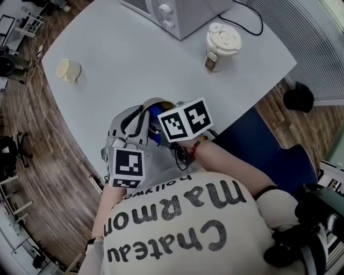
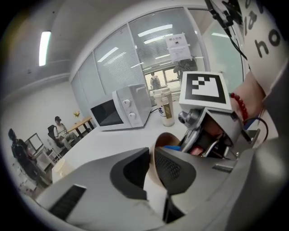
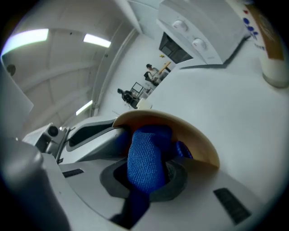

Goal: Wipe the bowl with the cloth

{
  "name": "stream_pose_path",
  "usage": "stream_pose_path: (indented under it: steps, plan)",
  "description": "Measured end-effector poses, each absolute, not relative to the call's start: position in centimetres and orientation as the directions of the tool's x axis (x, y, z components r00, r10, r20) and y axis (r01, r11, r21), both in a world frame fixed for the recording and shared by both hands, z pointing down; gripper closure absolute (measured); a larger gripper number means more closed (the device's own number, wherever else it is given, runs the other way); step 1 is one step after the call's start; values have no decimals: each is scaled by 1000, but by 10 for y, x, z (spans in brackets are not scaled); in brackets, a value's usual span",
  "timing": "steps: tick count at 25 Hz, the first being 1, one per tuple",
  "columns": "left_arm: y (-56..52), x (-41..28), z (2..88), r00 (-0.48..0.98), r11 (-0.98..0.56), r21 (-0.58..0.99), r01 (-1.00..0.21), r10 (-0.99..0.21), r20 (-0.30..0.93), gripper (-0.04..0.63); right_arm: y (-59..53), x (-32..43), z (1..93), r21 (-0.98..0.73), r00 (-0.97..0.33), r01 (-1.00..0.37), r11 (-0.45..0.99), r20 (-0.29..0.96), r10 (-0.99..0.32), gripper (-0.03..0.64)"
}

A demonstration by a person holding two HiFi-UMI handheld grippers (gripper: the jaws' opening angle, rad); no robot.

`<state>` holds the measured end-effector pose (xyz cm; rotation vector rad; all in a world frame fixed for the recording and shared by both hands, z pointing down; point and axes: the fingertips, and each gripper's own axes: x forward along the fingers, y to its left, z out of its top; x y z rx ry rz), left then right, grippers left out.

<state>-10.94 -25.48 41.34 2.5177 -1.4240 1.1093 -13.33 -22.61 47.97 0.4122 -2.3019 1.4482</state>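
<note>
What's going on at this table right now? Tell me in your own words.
A person at a white table works with a gripper in each hand. The left gripper is clamped on the rim of a tan bowl and holds it tilted. The right gripper grips a blue cloth and presses it inside the bowl, so the wiping appears to be under way. A microwave stands farther back.

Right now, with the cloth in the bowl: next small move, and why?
Probably drag the right tongs along the inner wall of the bowl: they grip the blue cloth, which sits inside the bowl, and the left tongs clamp its rim, steadying it.
</note>
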Motion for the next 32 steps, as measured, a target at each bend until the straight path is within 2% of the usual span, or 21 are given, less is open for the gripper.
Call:
stream_pose_path:
  steps: [4, 7, 18, 27, 32]
  plan:
    - [-245, -103, 421, 341, -656, -335, -676, -682, 647, 555, -217, -135, 482, -665, -844, -427, 613, 537, -5, 577]
    - [-243, -96, 423, 362, -690, -336, -641, -657, 661, 551, -216, -132, 485, -641, -836, -430, 635, 549, -12, 578]
    - [-253, -96, 411, 378, -632, -282, -722, -702, 604, 531, -254, -113, 484, -671, -823, -558, 487, 520, -227, 578]
    - [-253, -114, 400, 323, -520, -260, -814, -776, 542, 528, -262, -105, 479, -783, -838, -540, 309, 464, -288, 578]
    - [-257, -127, 391, 286, -454, -234, -860, -808, 515, 526, -267, -90, 477, -798, -825, -545, 256, 456, -335, 578]
